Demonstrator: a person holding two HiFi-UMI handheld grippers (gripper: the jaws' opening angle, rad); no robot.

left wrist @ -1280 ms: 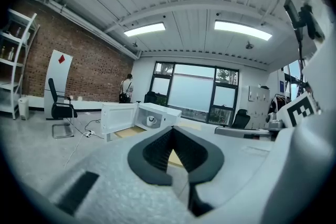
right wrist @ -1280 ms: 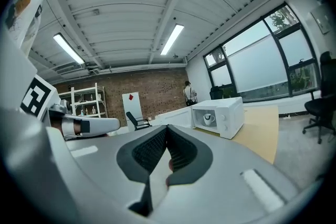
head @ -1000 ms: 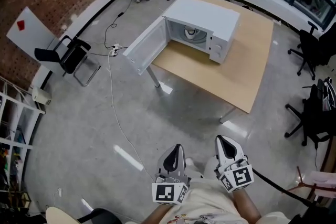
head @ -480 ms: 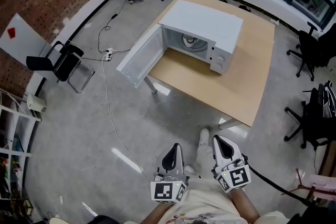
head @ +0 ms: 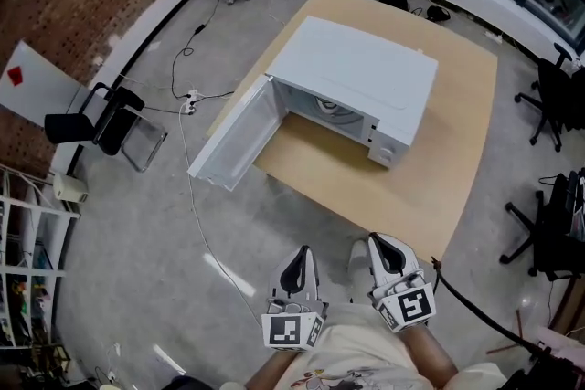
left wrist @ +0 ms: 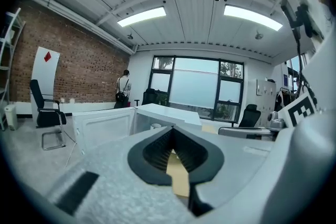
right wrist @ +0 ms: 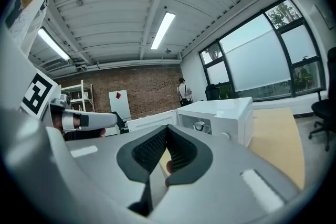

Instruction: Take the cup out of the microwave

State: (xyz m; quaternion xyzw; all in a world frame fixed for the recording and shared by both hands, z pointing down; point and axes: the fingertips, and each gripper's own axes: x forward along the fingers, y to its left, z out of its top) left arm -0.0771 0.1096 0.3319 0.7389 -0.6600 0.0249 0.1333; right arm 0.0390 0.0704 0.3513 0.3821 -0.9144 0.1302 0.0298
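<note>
Since a second ago, the boxy white microwave oven and the pale wooden table under it have slid lower and closer in the head view, while both grippers stay at the bottom edge. The microwave's white door hangs wide open past the table's left edge, over the grey concrete floor. A small white cup stands inside the open cavity, well apart from both tools. The left gripper points toward the table with its dark ribbed jaws pressed together and nothing between them. The right gripper, just beside it, also has its jaws closed tip to tip and is empty. A black chair stands by the brick wall.
</note>
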